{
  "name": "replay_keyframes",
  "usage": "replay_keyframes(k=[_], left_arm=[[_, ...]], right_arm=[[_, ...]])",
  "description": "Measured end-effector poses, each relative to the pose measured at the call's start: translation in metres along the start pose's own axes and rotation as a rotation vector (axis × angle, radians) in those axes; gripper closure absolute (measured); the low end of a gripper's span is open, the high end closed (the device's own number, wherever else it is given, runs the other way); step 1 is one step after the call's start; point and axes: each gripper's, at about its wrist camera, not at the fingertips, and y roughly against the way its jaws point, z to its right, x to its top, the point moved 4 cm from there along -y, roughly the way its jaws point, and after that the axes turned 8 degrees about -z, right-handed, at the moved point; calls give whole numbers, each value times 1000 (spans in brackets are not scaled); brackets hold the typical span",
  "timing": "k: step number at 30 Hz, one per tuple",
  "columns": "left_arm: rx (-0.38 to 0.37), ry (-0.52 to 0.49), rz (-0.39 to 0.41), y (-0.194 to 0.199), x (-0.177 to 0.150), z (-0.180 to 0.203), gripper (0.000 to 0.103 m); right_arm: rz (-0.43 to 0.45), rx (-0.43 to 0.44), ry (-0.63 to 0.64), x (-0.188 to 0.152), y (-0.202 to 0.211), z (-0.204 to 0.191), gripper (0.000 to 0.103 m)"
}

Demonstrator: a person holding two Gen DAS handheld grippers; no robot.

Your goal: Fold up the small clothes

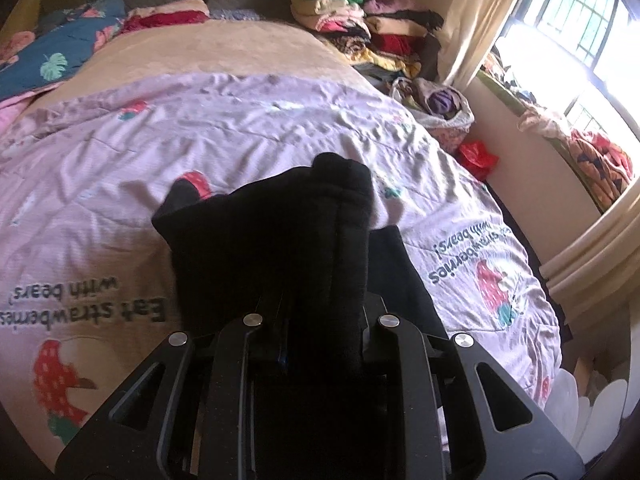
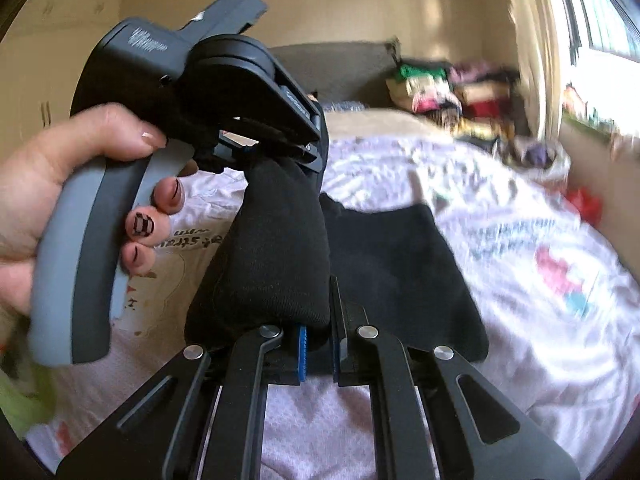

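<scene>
Right wrist view first: the right gripper (image 2: 318, 354) is closed down narrow on the near end of a black garment (image 2: 276, 256), with the blue pads (image 2: 301, 354) seen pinching the bunched cloth. The far end of that same bundle is clamped in the left gripper (image 2: 280, 152), which is held by the person's left hand (image 2: 60, 184) up and to the left. So the piece is stretched between the two grippers, lifted off the bed.

In the left wrist view, the left gripper (image 1: 316, 320) is mostly buried under the black garment (image 1: 280, 232), so the fingertips can't be made out, but cloth is clearly being held there.

A second flat black piece (image 2: 400, 276) is lying on the lilac strawberry quilt (image 2: 500, 280) just under and to the right of the lifted one.

What could go wrong, roughly: the grip looks like it's taken on a thick rolled wad, so layers could slip out unevenly and the fold would be lost. If the bundle is dropped on top of the flat piece, the two could get tangled. The right view is blurred, so the edges can't be judged well.

A clothes pile (image 1: 360, 24) is stacked at the head of the bed, well apart.
</scene>
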Motion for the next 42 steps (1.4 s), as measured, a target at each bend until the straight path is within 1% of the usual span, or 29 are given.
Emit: replay_keyframes(k=[4,7,11,14,16,17,18,19,20,21,22,23,24,25,26,27,28,30,32,34,37,38,39,40,41,42], left_arm=[[2,-29,-34,-22,0,19,89],[8,-33,-64,-39,0,28,88],[30,-51,-93,-58,3,36,83],[24,-40,-113,-70,5,40,78],[10,-32,-128,-78,7,45,72],[-2,-26,-131,-80,8,47,65],[-27,-16,-132,-82,9,49,44],[-85,3,-129,-82,10,50,35],[-123,22,-122,-79,11,50,30],[-140,34,-117,-77,11,49,30],[-153,42,-107,-73,12,47,30],[-151,48,-93,-68,12,44,30],[-146,58,-78,-63,12,39,30],[-142,73,-57,-56,11,31,30],[-132,80,-42,-50,9,23,30],[-110,84,-28,-44,7,14,30],[-67,78,-6,-37,2,2,30],[25,66,22,-26,-11,-21,30],[86,64,23,-25,-23,-36,30],[107,55,6,-29,-36,-43,30],[122,16,-4,-35,-51,-39,30],[129,8,3,-34,-54,-38,30],[127,0,8,-34,-56,-36,30],[121,-4,13,-33,-58,-32,30],[117,-3,16,-33,-59,-31,30],[106,-5,17,-32,-60,-30,30]], right_arm=[[-38,47,-108,-5,-5,23,96],[-72,101,-200,-9,-11,36,96],[-104,160,-293,-15,-17,48,96],[-116,198,-355,-16,-17,59,96],[-122,214,-388,-18,-17,65,95],[-128,224,-412,-20,-17,69,93],[-135,227,-434,-22,-16,74,92],[-141,226,-457,-23,-16,78,88],[-155,225,-483,-26,-17,83,82],[-171,238,-507,-28,-18,88,79],[-181,256,-522,-30,-18,91,72],[-194,287,-539,-30,-18,93,65],[-199,314,-547,-30,-17,94,62],[-196,339,-549,-28,-14,95,53],[-188,364,-548,-24,-9,97,39],[-179,379,-546,-18,-5,101,33],[-163,394,-548,-14,-1,104,29],[-130,415,-562,3,7,114,28],[-126,401,-569,20,5,124,28],[-154,397,-567,33,-5,130,28],[-243,327,-511,53,-33,130,29],[-282,288,-470,59,-44,125,32],[-316,270,-442,63,-53,122,35],[-350,259,-416,63,-61,120,40],[-380,260,-383,67,-71,115,43],[-393,259,-363,69,-76,110,43]])
